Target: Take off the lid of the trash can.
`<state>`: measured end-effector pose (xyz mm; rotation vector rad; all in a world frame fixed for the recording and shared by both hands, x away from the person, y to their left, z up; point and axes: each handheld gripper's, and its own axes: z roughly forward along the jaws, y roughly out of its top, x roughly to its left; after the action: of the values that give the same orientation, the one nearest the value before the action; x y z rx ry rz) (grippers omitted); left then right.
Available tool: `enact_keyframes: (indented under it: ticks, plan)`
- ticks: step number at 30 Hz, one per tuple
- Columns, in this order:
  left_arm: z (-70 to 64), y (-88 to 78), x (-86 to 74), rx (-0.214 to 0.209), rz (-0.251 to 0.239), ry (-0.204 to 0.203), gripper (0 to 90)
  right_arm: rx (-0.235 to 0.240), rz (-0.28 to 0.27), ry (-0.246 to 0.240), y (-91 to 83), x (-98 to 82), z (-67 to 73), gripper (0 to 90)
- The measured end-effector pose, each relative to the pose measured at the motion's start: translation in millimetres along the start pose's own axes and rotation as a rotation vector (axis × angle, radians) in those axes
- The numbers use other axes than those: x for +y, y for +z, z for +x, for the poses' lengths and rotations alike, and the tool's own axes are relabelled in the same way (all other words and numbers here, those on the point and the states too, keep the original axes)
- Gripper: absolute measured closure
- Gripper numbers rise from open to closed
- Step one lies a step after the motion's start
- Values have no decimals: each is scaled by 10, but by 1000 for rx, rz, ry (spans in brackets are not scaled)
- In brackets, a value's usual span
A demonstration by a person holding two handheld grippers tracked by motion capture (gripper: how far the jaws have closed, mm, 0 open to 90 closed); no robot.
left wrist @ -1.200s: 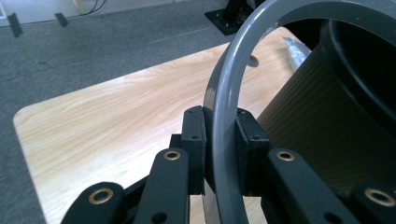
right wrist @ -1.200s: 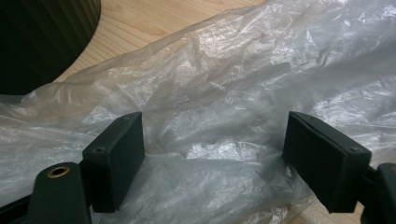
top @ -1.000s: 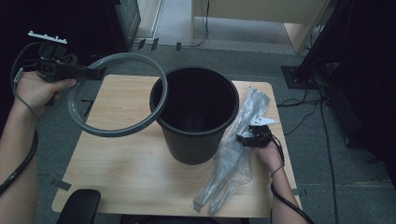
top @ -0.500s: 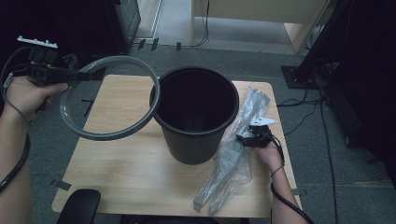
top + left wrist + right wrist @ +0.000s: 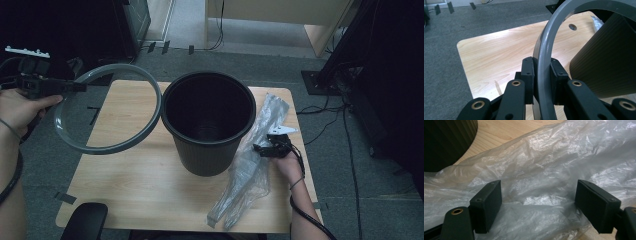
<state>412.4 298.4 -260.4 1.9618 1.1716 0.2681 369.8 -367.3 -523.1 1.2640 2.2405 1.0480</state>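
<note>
A black ribbed bin (image 5: pixel 208 122) stands upright in the middle of the wooden table (image 5: pixel 130 175). My left gripper (image 5: pixel 75 88) is shut on a grey plastic ring (image 5: pixel 112 142) and holds it in the air over the table's left end, its far side just beside the bin's rim. In the left gripper view the ring (image 5: pixel 544 60) runs between the two pads (image 5: pixel 527 75), pinched. A clear plastic bag (image 5: pixel 252 167) lies crumpled right of the bin. My right gripper (image 5: pixel 261 148) rests low on it, jaws open wide, with the bag (image 5: pixel 536 170) bunched between the pads (image 5: pixel 487 202).
Grey carpet surrounds the table. Black cabinets and cables stand at the right and back. A dark chair back (image 5: pixel 85 222) pokes up at the table's near left edge. A round hole (image 5: pixel 572 26) sits in the tabletop past the ring.
My left hand has carried the ring leftward and slightly down, away from over the bin's rim. The right hand and the bag have stayed put.
</note>
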Motion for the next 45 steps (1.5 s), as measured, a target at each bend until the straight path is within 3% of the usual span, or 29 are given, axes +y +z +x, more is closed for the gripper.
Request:
enact_keyframes:
  ticks: [10, 27, 34, 42, 45]
  plan:
    - [34, -17, -147, 23, 5, 1, 766, -13, -47, 6, -72, 28, -22, 218]
    - [71, 202, -362, 35, 2, 3, 768, -62, -83, 32, -187, 7, -128, 205]
    - [91, 336, -484, 20, 16, -2, 767, -62, -68, 67, -182, -15, -158, 193]
    - [134, 448, -621, 12, 22, -17, 768, -66, -57, 73, -153, -14, -150, 194]
    - [138, 508, -673, 13, 15, -12, 767, -41, -39, 75, -125, -29, -145, 201]
